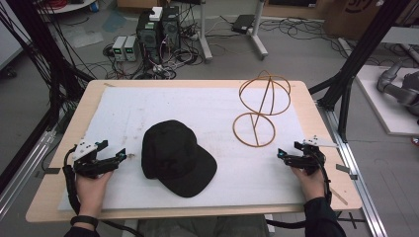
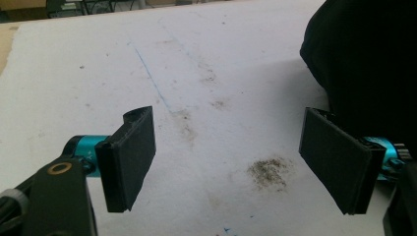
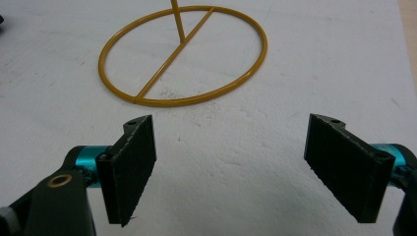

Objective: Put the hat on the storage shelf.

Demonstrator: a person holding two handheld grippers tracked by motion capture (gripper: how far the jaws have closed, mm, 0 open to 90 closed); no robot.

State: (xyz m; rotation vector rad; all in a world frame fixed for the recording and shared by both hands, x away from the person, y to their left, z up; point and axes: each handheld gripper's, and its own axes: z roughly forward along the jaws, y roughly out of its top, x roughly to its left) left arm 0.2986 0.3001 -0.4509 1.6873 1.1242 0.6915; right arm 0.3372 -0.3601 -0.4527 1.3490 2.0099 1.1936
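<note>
Two spread grippers, left gripper (image 1: pixel 120 156) and right gripper (image 1: pixel 281 154), flank a black cap (image 1: pixel 175 155).

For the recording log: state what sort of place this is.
Probably a robotics lab or workshop: computer towers and tangled cables on the floor, a black frame around the table, and part of a grey robot arm at right.

Light: you see even, diffuse overhead light, moderately bright | Shadows: soft, faint beneath the black cap (image 1: pixel 175 158) | Glare: white mat (image 1: pixel 207 113) slightly washed | Focus: high view soft, grainy; both gripper views sharper, blurring toward far edges.
</note>
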